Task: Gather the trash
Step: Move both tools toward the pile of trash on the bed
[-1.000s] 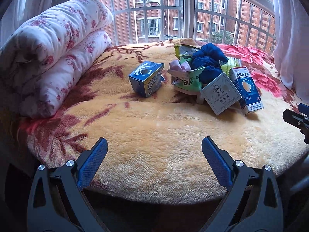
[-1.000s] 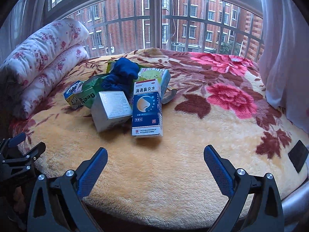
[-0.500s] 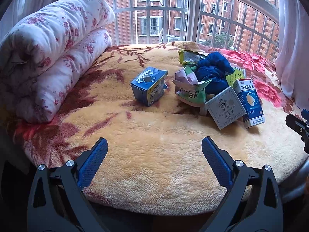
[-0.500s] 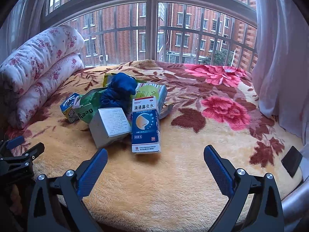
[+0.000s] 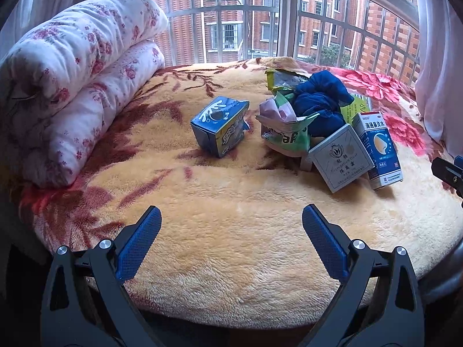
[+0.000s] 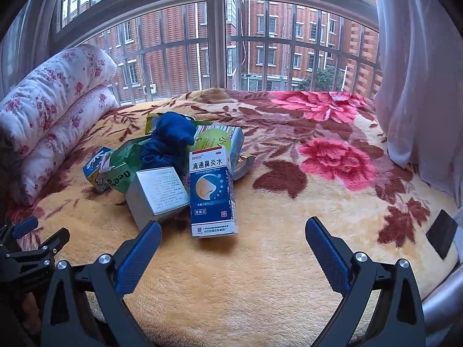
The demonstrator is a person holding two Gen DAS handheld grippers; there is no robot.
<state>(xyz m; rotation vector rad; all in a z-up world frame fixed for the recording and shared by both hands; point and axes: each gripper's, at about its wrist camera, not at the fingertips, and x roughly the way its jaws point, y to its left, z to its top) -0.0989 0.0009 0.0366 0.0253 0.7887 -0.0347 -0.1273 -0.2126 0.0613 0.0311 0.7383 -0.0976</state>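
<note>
A rolled floral quilt (image 5: 72, 81) is seen along the left edge of a bed covered by a plush floral blanket (image 5: 231, 202). Near the blanket's middle, a blue carton (image 5: 220, 125) lies apart from a heap: green snack bag (image 5: 285, 137), blue cloth (image 5: 318, 101), grey box (image 5: 341, 157), blue-and-white medicine box (image 6: 212, 192). Both the left gripper (image 5: 231, 243) and right gripper (image 6: 233, 245) are held wide apart, empty, above the near edge.

Heaped around a crumpled blue cloth (image 5: 318, 107): torn green bag (image 5: 285, 136), grey box (image 5: 341, 157), upright blue-and-white box (image 6: 212, 193), tilted blue carton (image 5: 220, 125) lying apart, left.
</note>
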